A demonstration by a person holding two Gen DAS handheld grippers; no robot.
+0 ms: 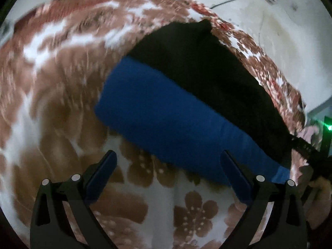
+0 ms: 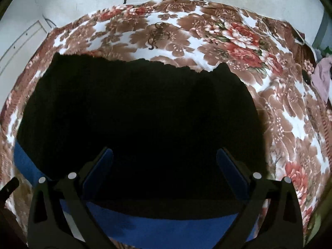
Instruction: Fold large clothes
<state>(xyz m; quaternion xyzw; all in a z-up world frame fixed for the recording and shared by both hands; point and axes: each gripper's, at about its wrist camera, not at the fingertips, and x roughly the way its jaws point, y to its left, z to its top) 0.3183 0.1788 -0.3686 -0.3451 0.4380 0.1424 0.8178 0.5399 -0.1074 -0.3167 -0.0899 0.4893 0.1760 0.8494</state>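
both your left tongs [image 1: 169,173] and right tongs [image 2: 165,169] spread, empty; grabbing only the black layer [image 2: 134,114] ahead risks unfolding the blue garment [image 1: 166,120].

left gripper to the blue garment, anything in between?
Only bare floral bedspread lies between the open left gripper and the blue garment; the left wrist view shows it.
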